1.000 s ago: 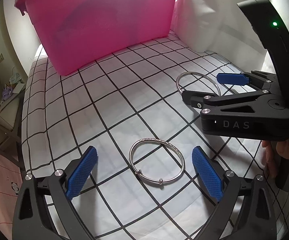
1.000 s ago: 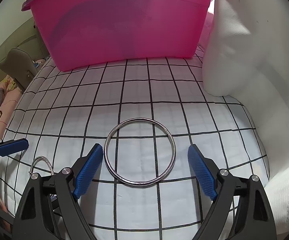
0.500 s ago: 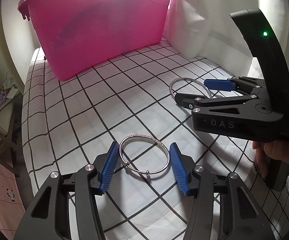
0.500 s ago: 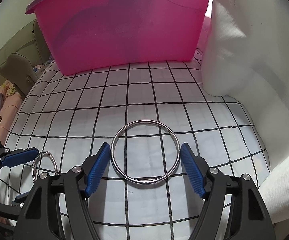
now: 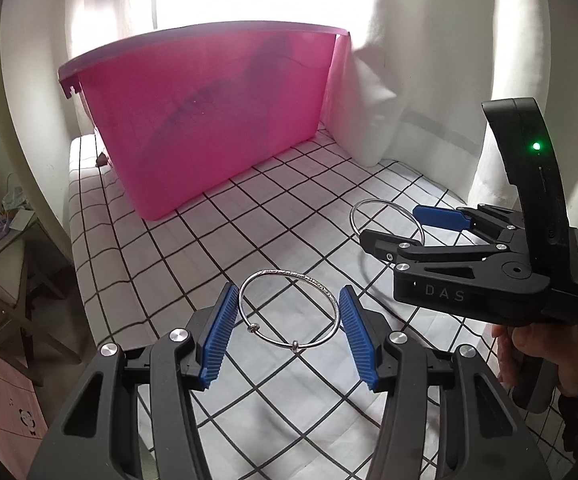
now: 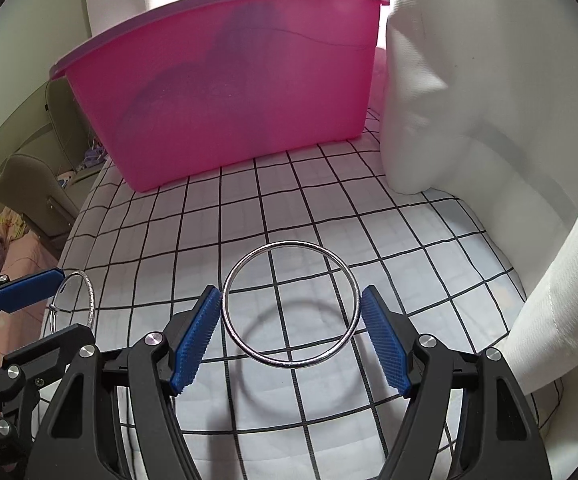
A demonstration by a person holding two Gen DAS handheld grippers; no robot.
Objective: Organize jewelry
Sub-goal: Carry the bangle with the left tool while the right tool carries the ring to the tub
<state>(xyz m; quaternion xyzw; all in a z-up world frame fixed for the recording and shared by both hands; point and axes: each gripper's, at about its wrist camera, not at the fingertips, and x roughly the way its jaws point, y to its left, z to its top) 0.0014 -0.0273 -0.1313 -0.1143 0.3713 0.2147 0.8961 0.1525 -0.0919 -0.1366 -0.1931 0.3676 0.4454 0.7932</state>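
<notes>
Silver, both bangles, each clamped in its own gripper and lifted off the checked sheet point(image 6: 429, 240). Left gripper point(image 5: 287, 318): blue jaws pressed on the sides of the beaded bangle point(image 5: 289, 309), thin textured band w/ two small beads at its 6 o'clock rim; jaws just closed in on it. Right gripper point(image 6: 291, 322): jaws tight on the plain round bangle point(image 6: 290, 305), thicker and smooth, its shadow on the sheet below; those jaws also just closed. In left wrist view the right gripper sits at 3 o'clock, a hand point(image 5: 537, 340) on its handle. Pink tub point(image 6: 229, 92) stands at 12 o'clock, well apart from both bangles. White curtain point(image 6: 429, 92) at 2 o'clock.
</notes>
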